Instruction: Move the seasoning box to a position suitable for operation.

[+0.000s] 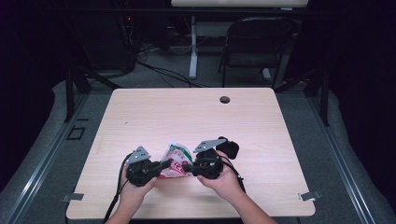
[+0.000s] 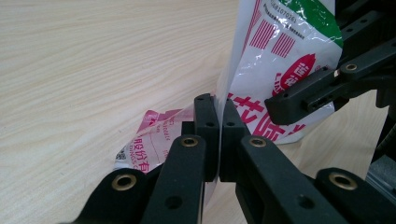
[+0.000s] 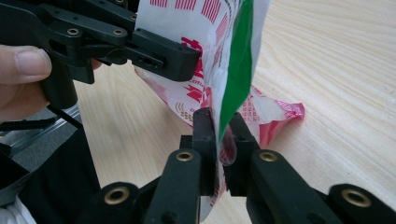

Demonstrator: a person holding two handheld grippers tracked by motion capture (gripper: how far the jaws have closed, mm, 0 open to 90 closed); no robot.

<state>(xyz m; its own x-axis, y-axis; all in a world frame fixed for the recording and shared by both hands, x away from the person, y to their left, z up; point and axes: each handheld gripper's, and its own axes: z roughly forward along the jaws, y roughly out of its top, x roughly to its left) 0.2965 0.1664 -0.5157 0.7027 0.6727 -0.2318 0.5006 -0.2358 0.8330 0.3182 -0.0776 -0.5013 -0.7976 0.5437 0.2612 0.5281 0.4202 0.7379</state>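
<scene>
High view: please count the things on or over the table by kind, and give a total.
Plastic bag, white with red and green print: 1
Tongs, left tongs and right tongs, each clamped on the bag: 2
Black object behind the right tongs, too dark to identify: 1
Total: 4

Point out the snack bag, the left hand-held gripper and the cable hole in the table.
snack bag (image 1: 174,158): high view, on its printed front face.
left hand-held gripper (image 2: 218,122): left gripper view, midway between its fingertips, where they pinch the bag's edge.
cable hole (image 1: 225,99): high view, on the dark opening near the table's far edge.
</scene>
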